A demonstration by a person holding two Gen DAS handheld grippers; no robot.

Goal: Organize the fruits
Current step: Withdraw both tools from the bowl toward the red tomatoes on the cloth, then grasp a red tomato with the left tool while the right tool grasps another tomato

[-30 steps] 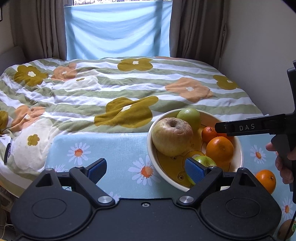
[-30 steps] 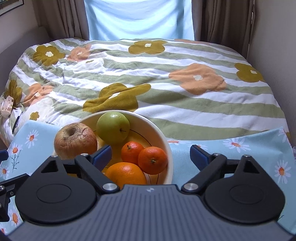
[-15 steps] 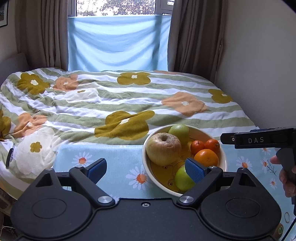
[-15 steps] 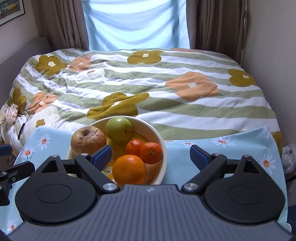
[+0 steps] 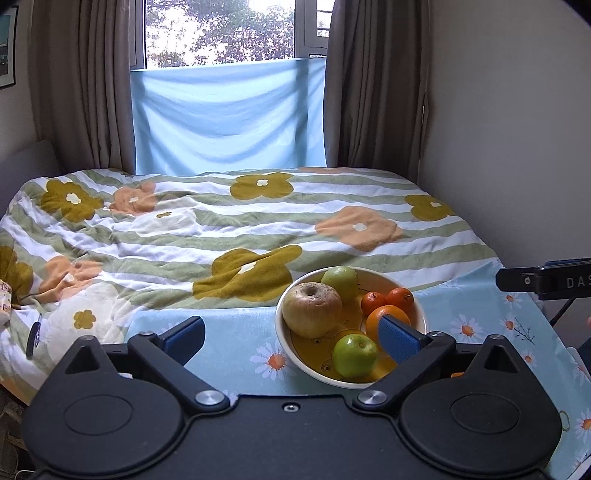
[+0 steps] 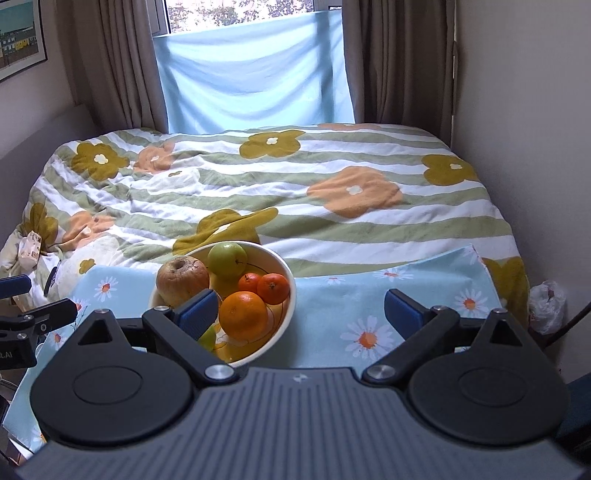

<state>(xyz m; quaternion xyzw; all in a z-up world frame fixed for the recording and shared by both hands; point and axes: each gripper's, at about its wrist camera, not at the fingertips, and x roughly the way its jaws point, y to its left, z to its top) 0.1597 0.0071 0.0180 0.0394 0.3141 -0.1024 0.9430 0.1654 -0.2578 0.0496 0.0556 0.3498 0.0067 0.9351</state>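
- Bowl [image 5: 282,332] of fruit sits on the daisy-print blue cloth [image 5: 236,343], at the cloth's far edge where it meets the bed.
- In the bowl: a large wrinkled brownish apple [image 5: 312,309] on the left, a green apple [image 5: 340,279] behind it at the far rim, two tangerines [image 5: 386,298] side by side to the right, an orange [image 6: 243,314] in front of them, and a second green apple [image 5: 354,354] at the near rim.
- Fruits are packed close; the brown apple touches the far green apple.
- Left gripper [image 5: 291,338]: jaws wide, have just been opening further, nothing between the pads. Right blue pad overlaps the orange in view only; no contact visible.
- Right gripper [image 6: 301,308]: jaws wide, empty; bare cloth between the pads. Left pad sits in front of the bowl's near side; contact can't be told.
- Both grippers are back from the bowl and angled down at it.
- Behind the cloth: floral striped duvet [image 5: 221,225], then a window [image 5: 221,33] with a light blue sheet [image 5: 229,118] hung across its lower part, brown curtains [image 5: 85,85] both sides.
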